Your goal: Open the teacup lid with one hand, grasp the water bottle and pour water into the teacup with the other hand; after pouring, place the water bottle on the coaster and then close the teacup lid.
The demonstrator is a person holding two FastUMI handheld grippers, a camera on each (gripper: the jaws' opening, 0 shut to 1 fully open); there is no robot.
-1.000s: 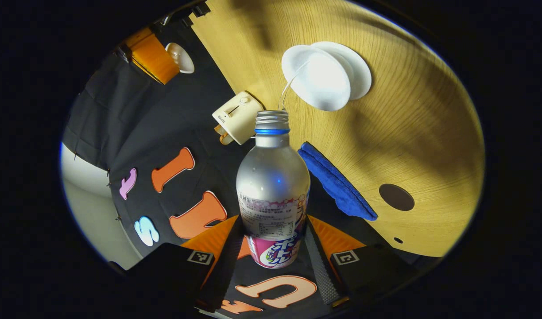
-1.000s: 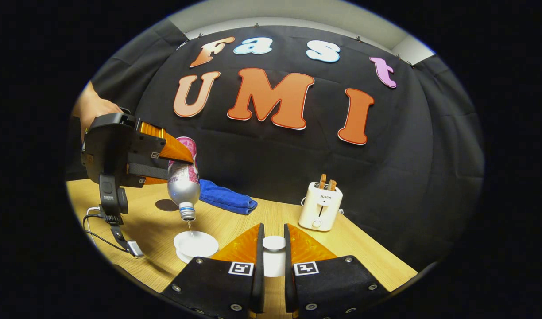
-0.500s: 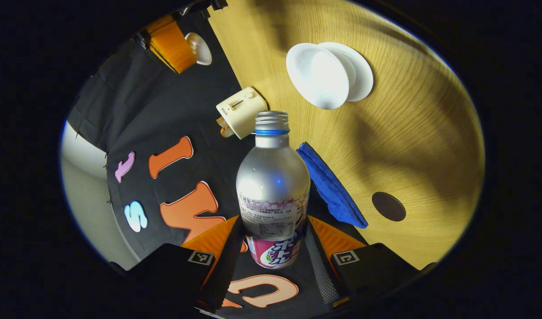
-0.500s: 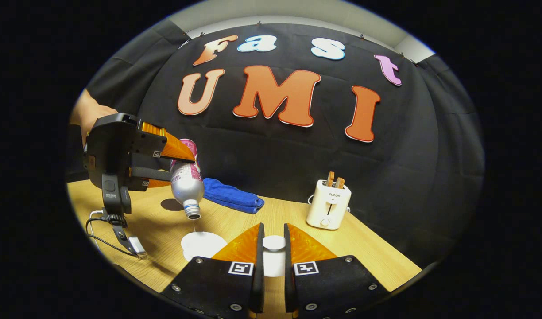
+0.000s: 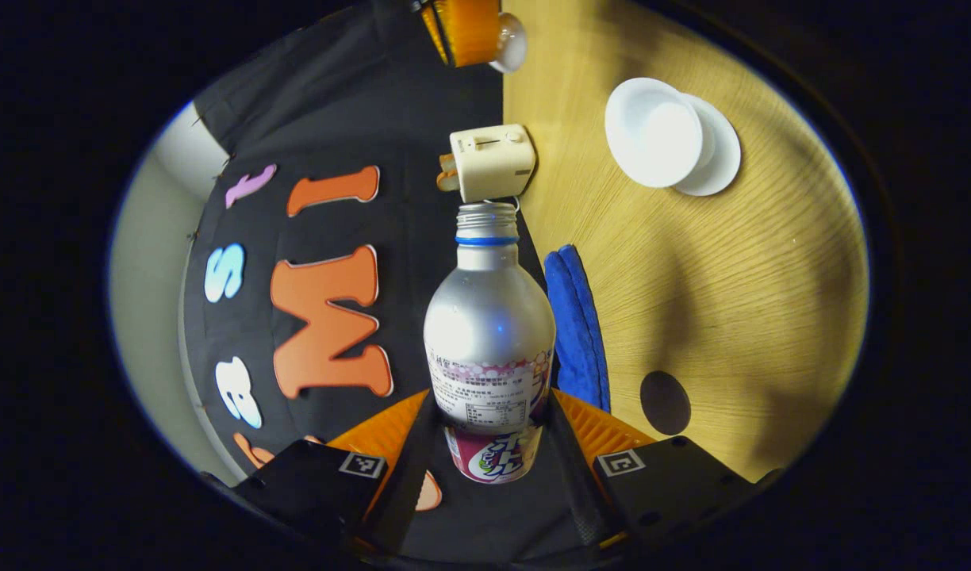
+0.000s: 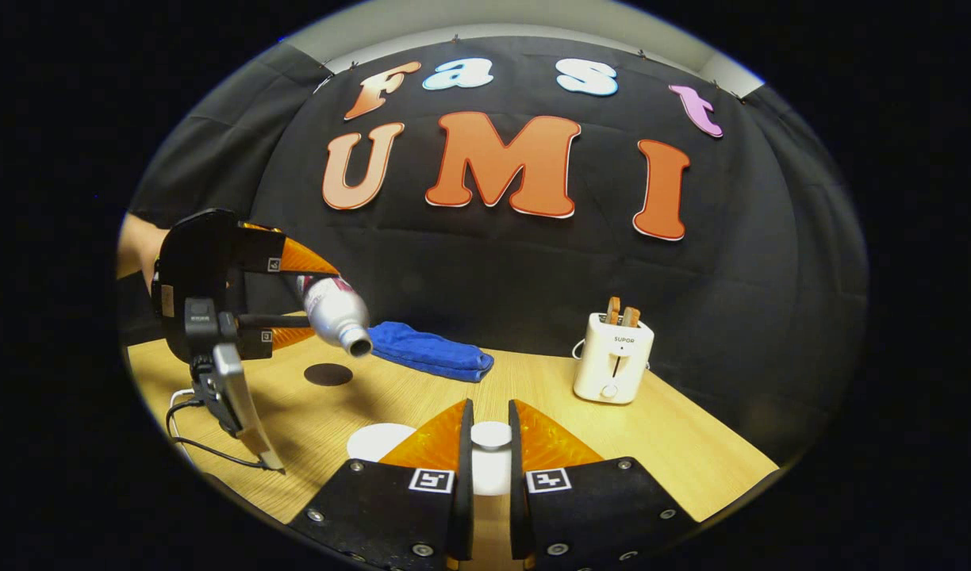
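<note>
**A:** Where is the water bottle [image 5: 489, 333] at this moment?

**B:** It is in the left gripper [image 5: 489, 444]. Both fingers pinch the lower, labelled part of the body, one on each side. In the right gripper view the bottle [image 6: 332, 309] hangs in the air over the table [image 6: 676, 444], lying almost level, with its open mouth pointing toward the blue cloth [image 6: 430, 353] and a little downward.

**A:** And the coaster?

**B:** The coaster [image 5: 665, 402] is the dark round spot on the wood. In the left gripper view it lies just to the right of the fingers, beside the near end of the cloth. In the right gripper view the coaster [image 6: 328, 374] is almost straight under the bottle.

**A:** So what does the next move depend on?

**B:** I think on the long axis. The bottle has to turn until its base looks down, and only then go down onto the coaster. The left gripper is clearly the nearer one; no long travel seems necessary.

**A:** And the right gripper [image 6: 485, 448]?

**B:** Its fingers are nearly together and pinch the white lid [image 6: 491, 434] by its knob, above the table. The open teacup [image 5: 654, 132] stands on its saucer [image 5: 715, 159], well apart from the coaster. In the right gripper view the teacup [image 6: 378, 440] is low, just left of the fingers, so I judge the lid has a short way back.
</note>
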